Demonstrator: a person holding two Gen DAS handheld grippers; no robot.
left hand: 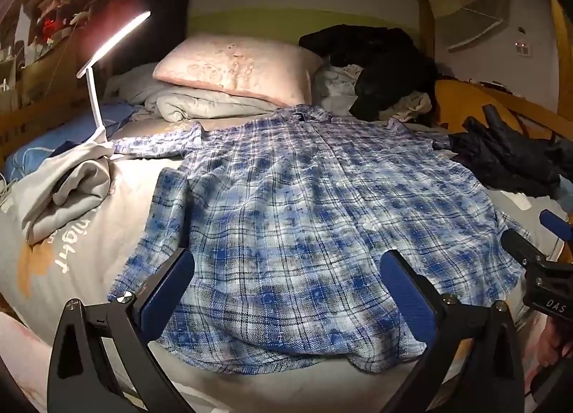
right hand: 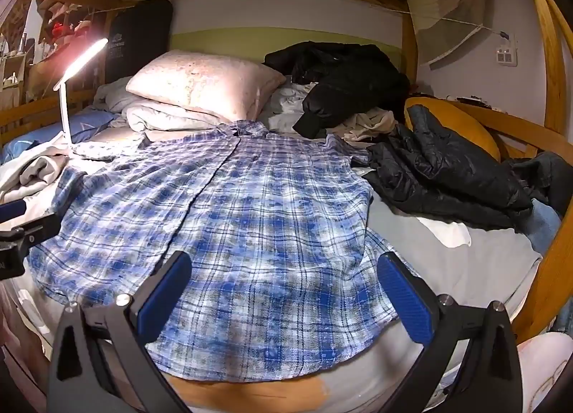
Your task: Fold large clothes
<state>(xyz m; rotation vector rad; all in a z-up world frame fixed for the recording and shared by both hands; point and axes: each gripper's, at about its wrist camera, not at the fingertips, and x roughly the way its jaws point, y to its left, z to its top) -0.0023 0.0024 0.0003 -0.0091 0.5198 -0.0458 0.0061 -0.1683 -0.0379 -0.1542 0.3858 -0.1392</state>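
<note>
Shirt: plaid shirt [left hand: 304, 219] spread flat on the bed [left hand: 93, 234] — collar toward the pillow [left hand: 236, 69]
Left gripper [left hand: 286, 291]: fingers wide apart, nothing between
Right gripper [right hand: 284, 291]: spread wide too — empty

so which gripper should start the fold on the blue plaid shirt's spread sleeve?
Left. The left gripper, open, hovers over the blue plaid shirt on the side where its sleeve lies spread beside the white desk lamp.

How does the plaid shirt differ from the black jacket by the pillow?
The plaid shirt is blue and white and spread flat, front up; the black jacket is plain dark and heaped in a crumpled pile. The shirt lies mid-bed, the jacket at the head end. Neither is folded.
</note>
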